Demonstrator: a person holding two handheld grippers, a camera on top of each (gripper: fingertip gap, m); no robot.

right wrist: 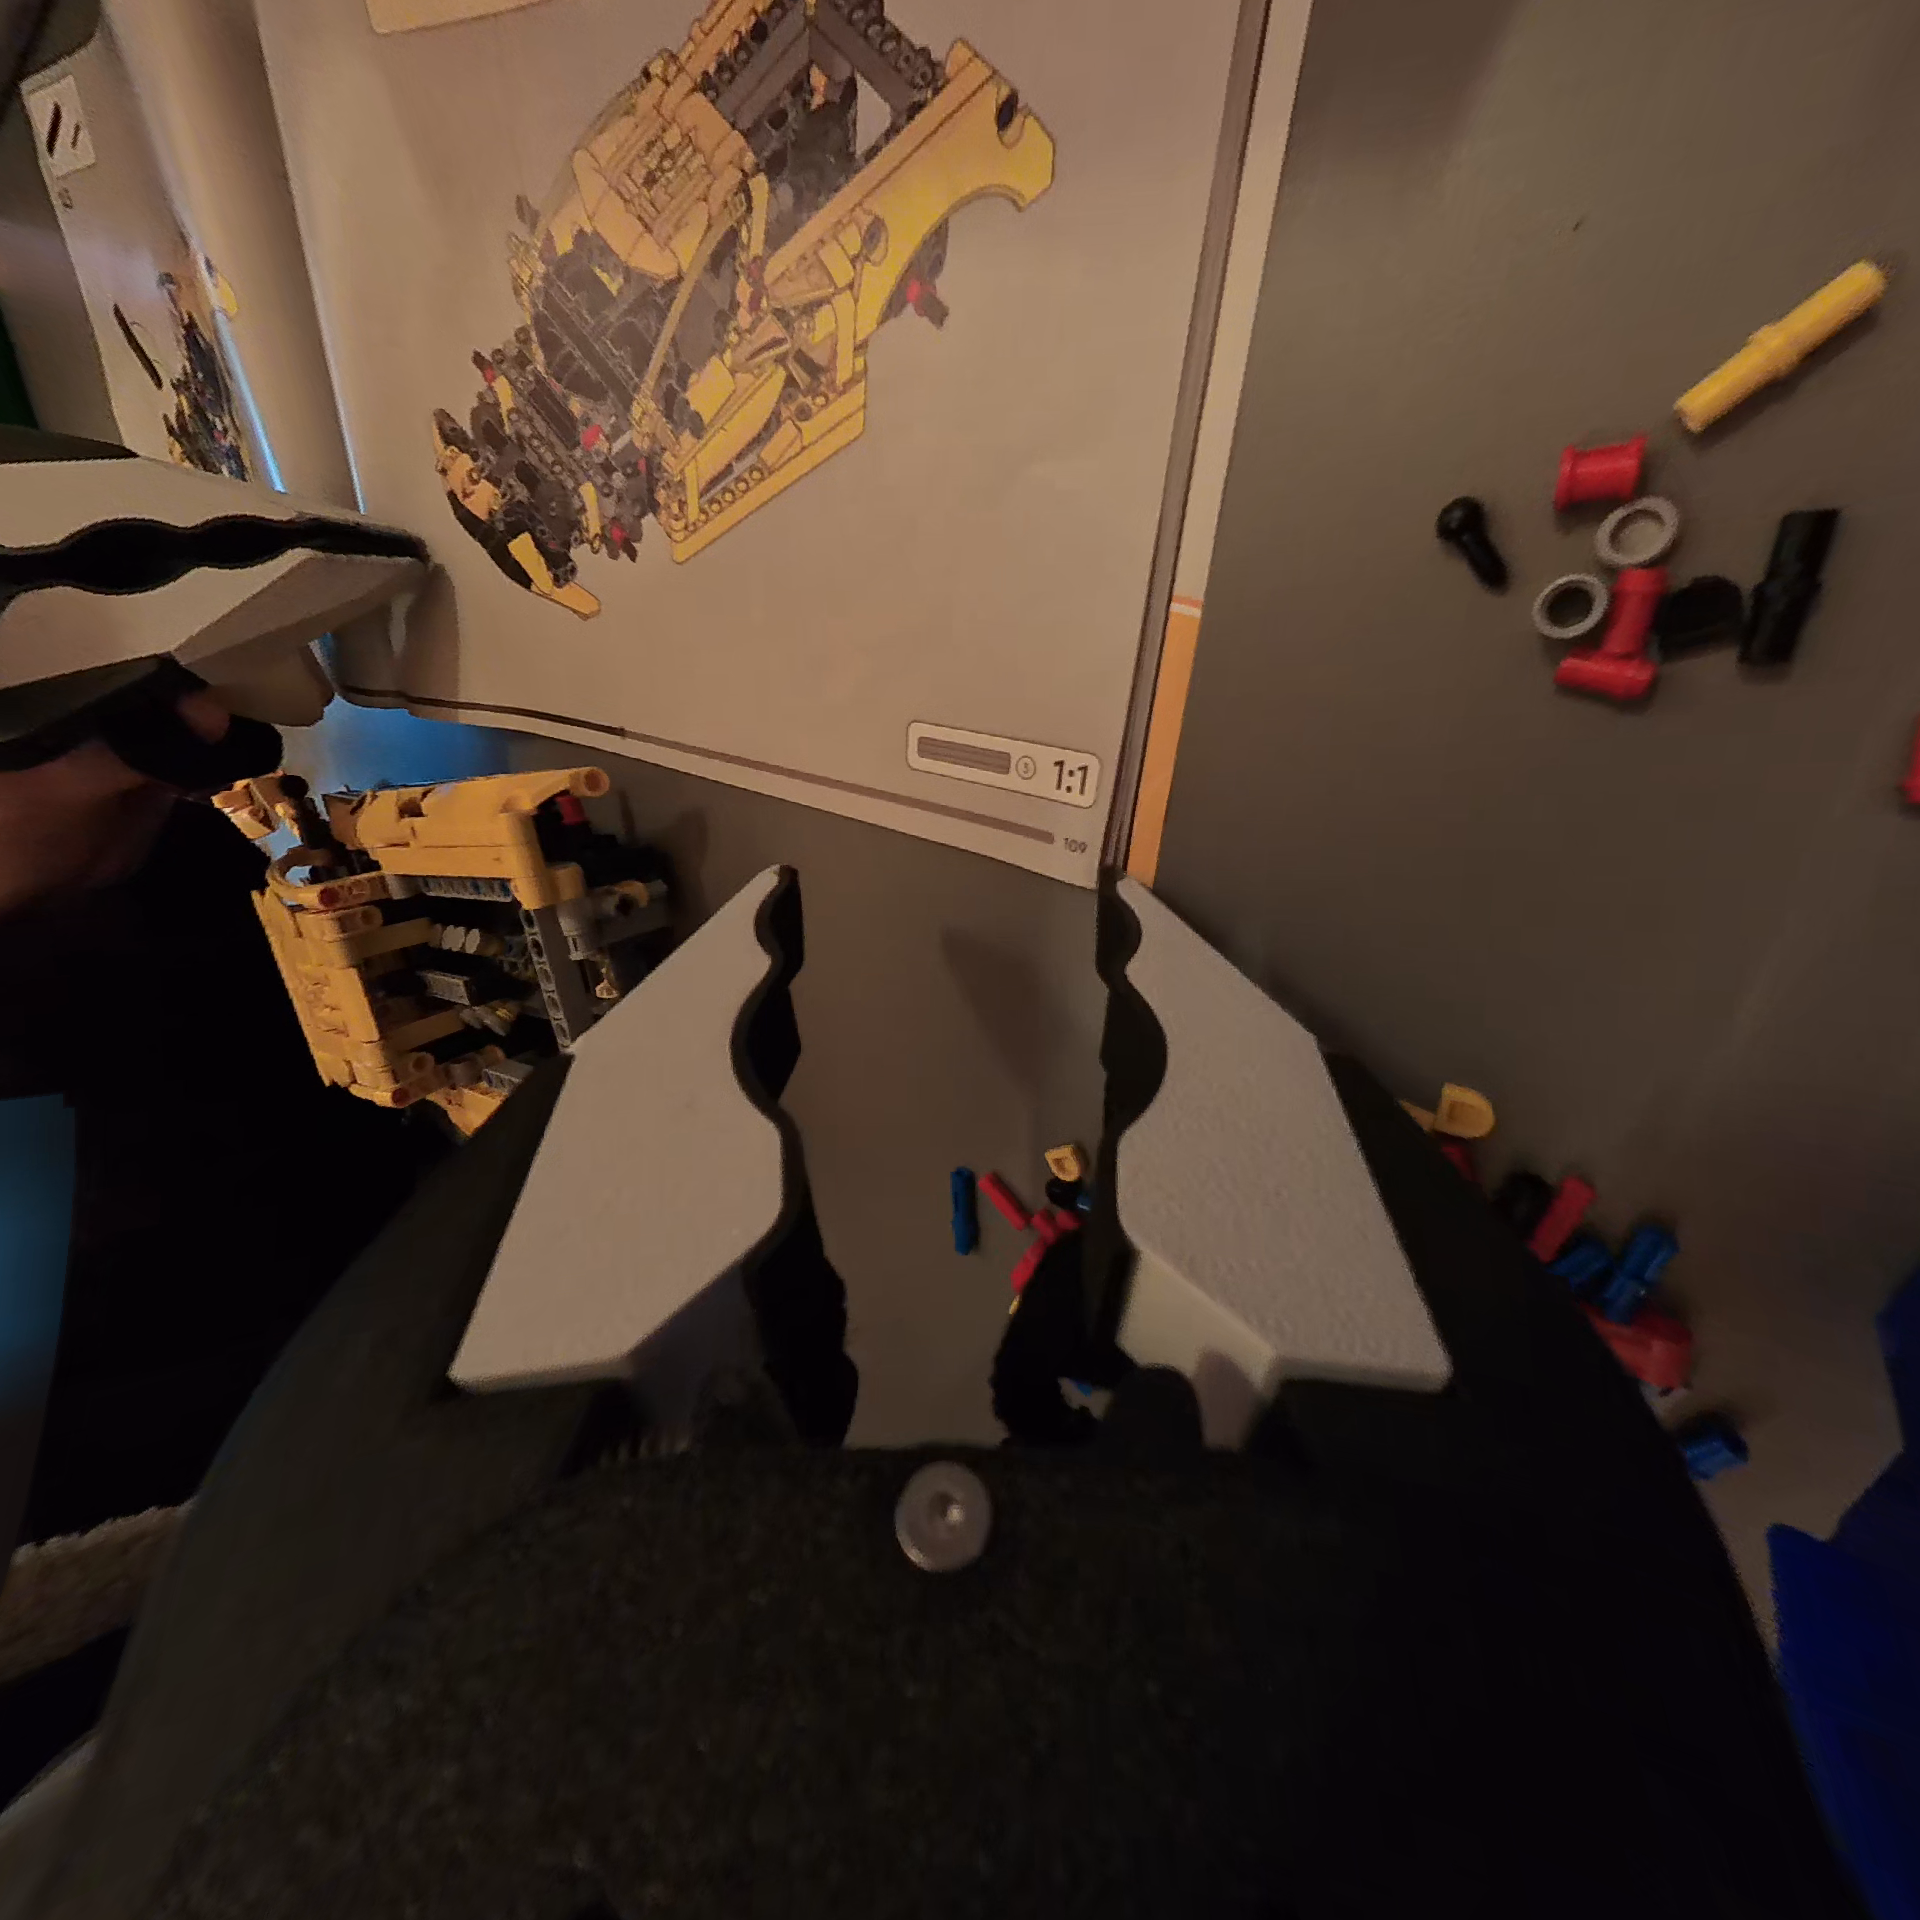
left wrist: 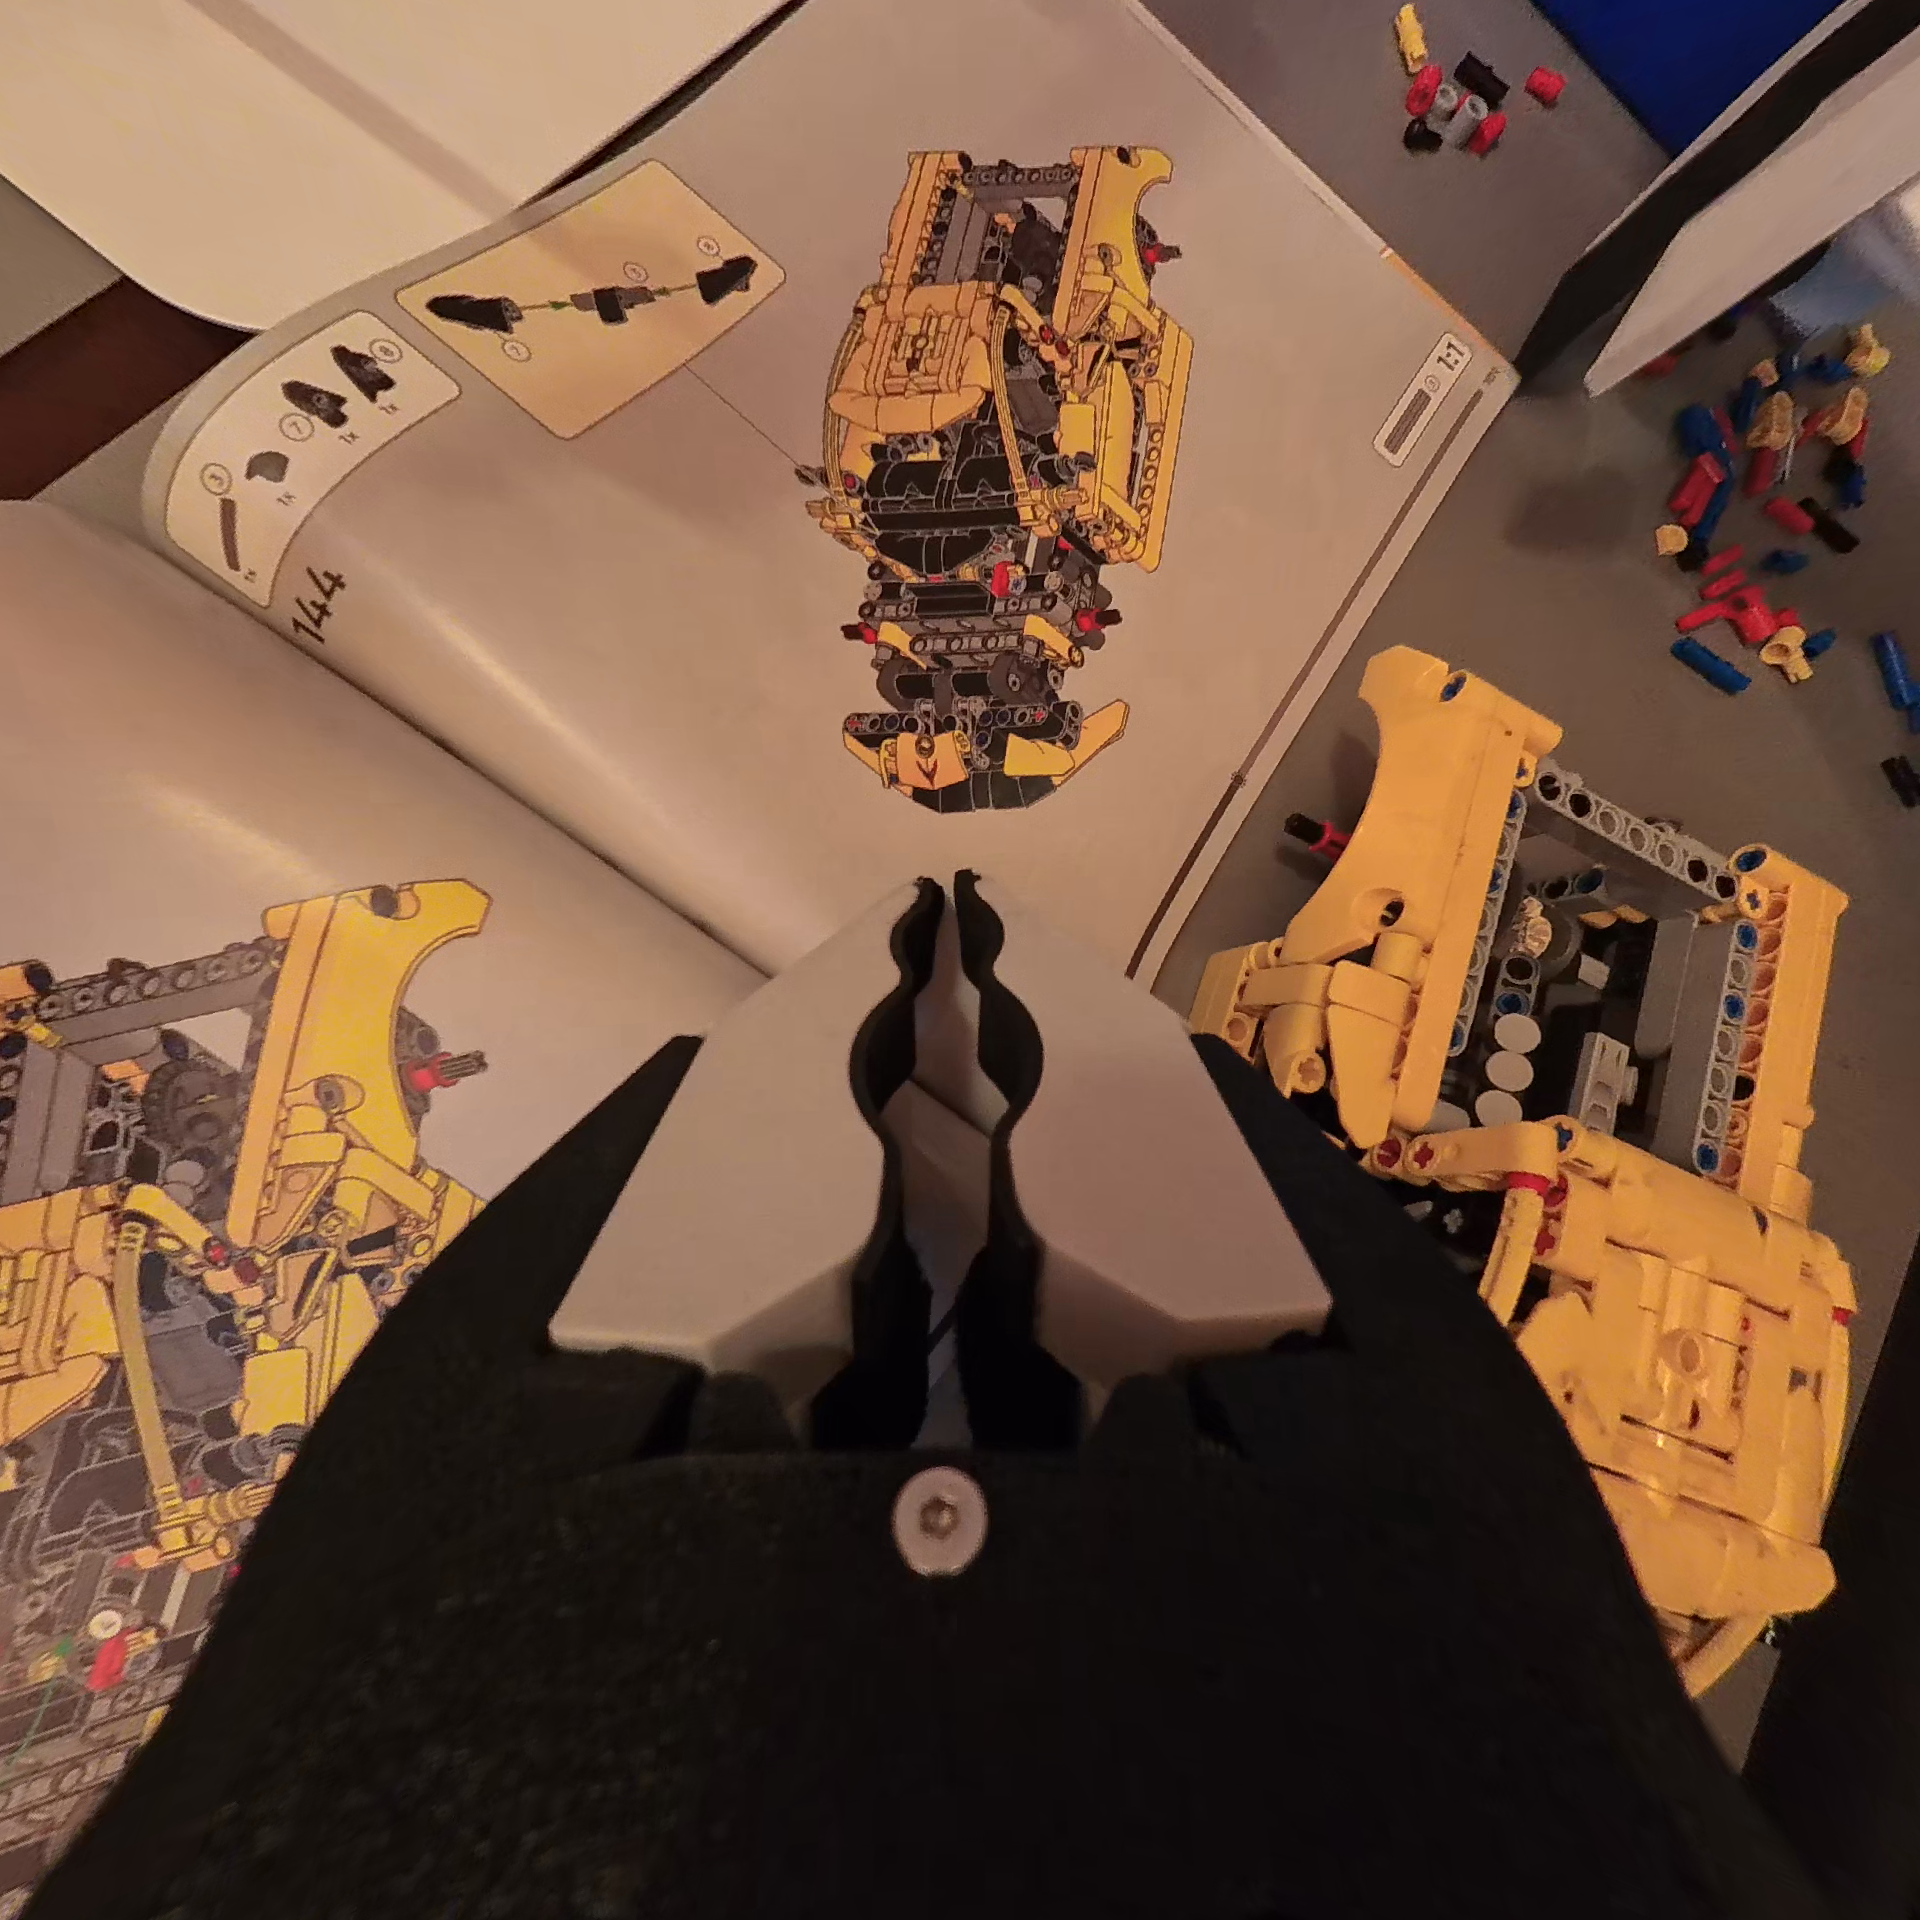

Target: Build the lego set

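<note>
The open instruction booklet (left wrist: 644, 582) lies on the grey table and shows pictures of a yellow vehicle. The half-built yellow lego model (left wrist: 1558, 1143) stands right of it; it also shows in the right wrist view (right wrist: 436, 935). My left gripper (left wrist: 948, 883) is shut, its tips over the booklet's right page near the lower edge, with nothing seen between them. In the right wrist view the left gripper (right wrist: 208, 582) reaches in from the left, where the page edge curls. My right gripper (right wrist: 951, 894) is open and empty over bare table, just below the booklet's corner (right wrist: 1081, 831).
Loose red, blue, black and tan pieces (left wrist: 1766, 499) lie right of the booklet, with a smaller group (left wrist: 1465, 94) farther off. In the right wrist view, red, grey and black pieces (right wrist: 1631, 582), a yellow pin (right wrist: 1782, 348) and small pieces (right wrist: 1018, 1205) lie near my right gripper. A blue box (left wrist: 1662, 62) is top right. Spacing between my two grippers at the tips: around 20 cm. From my right tips it is roughly 10 cm to the yellow pin (right wrist: 1782, 348); from my left, 30 cm.
</note>
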